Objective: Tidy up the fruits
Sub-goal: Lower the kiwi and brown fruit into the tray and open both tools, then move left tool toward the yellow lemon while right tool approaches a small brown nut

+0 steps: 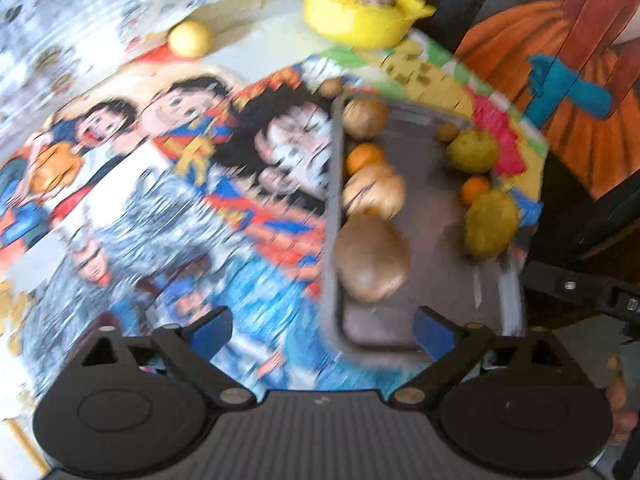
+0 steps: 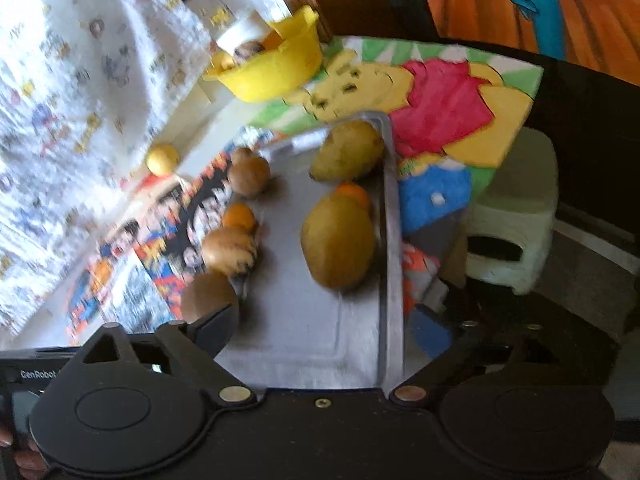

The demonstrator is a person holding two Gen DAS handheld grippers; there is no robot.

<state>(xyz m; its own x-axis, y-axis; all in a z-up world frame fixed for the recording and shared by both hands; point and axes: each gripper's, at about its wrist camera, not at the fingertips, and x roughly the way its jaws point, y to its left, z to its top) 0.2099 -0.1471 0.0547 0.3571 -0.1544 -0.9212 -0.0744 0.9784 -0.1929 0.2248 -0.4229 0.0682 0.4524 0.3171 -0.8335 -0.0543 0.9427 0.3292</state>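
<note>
A grey tray (image 2: pixel 316 332) at frame centre is seen holding brown fruits (image 2: pixel 230 250), oranges (image 2: pixel 239 216) and green mangoes (image 2: pixel 338 240); a yellow bowl (image 2: pixel 272 68) of fruit is seen upper centre; left tongs (image 1: pixel 324 330) and right tongs (image 2: pixel 324 330) are spread wide, empty.

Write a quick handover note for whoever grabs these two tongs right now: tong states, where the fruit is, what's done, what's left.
Left tongs: open, empty, over the near end of the tray.
Right tongs: open, empty, over the same tray end.
Tray: brown fruits and an orange along one side; green-yellow fruits with another orange along the other.
Off the tray: one yellow fruit on the table; the yellow bowl at the far end holds a few more items.
Done: most fruit lined up on the tray.
Left, probably: the loose yellow fruit and the bowl's contents.
</note>
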